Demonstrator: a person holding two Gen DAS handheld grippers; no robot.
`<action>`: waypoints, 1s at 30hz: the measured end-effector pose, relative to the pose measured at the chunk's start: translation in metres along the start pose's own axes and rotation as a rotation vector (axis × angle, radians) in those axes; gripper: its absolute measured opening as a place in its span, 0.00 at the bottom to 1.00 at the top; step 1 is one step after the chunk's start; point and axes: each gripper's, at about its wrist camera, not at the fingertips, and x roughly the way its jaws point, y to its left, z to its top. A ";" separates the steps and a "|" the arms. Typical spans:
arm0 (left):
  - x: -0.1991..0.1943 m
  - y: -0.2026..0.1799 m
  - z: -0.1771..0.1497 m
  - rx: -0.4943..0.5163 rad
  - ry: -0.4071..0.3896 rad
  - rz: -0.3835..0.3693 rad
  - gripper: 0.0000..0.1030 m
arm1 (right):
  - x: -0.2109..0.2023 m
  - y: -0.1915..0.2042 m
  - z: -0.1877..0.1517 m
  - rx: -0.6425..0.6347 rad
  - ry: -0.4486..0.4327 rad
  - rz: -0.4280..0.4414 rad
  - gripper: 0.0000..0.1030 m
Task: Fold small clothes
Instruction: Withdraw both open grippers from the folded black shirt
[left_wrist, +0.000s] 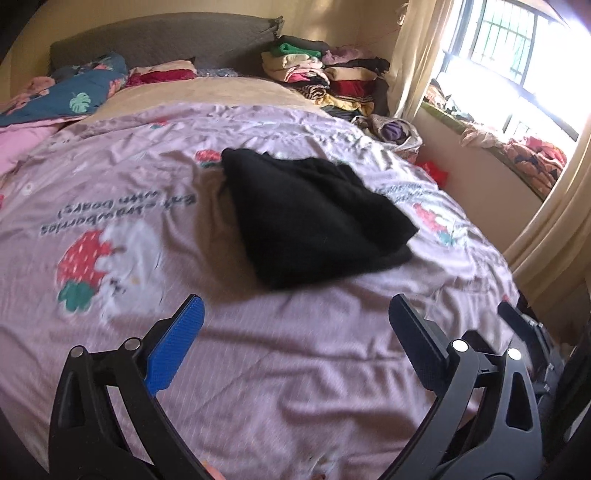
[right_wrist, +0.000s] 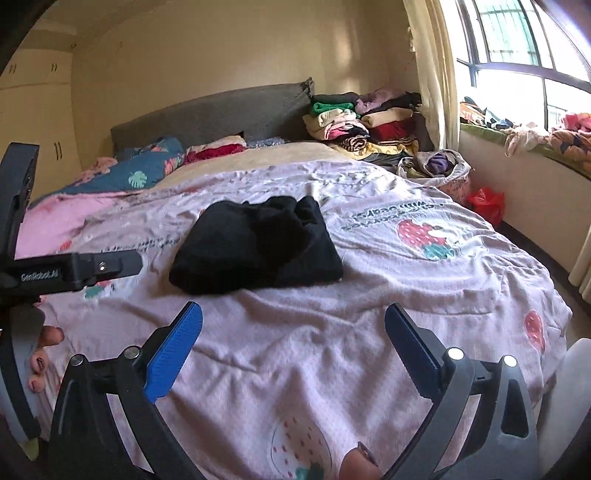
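A black garment (left_wrist: 314, 218) lies folded in a rough block on the pink strawberry-print bedspread (left_wrist: 147, 177); it also shows in the right wrist view (right_wrist: 258, 247). My left gripper (left_wrist: 295, 317) is open and empty, hovering above the bedspread short of the garment. My right gripper (right_wrist: 293, 325) is open and empty, also short of the garment. The left gripper's body (right_wrist: 74, 269) shows at the left edge of the right wrist view.
A pile of folded clothes (left_wrist: 325, 77) stands at the bed's far right corner by the grey headboard (left_wrist: 155, 40). A blue leaf-print blanket (left_wrist: 74, 96) lies at the far left. A window ledge (right_wrist: 524, 140) holds more clothes. A red bag (right_wrist: 487, 206) sits on the floor.
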 end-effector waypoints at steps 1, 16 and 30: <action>0.000 0.001 -0.005 0.000 -0.001 0.006 0.91 | 0.001 0.001 -0.003 -0.011 0.005 -0.005 0.96; -0.001 0.021 -0.043 -0.059 0.016 0.056 0.91 | 0.015 0.001 -0.016 -0.032 0.065 -0.043 0.96; -0.002 0.019 -0.042 -0.044 0.016 0.091 0.91 | 0.015 0.001 -0.016 -0.033 0.065 -0.043 0.96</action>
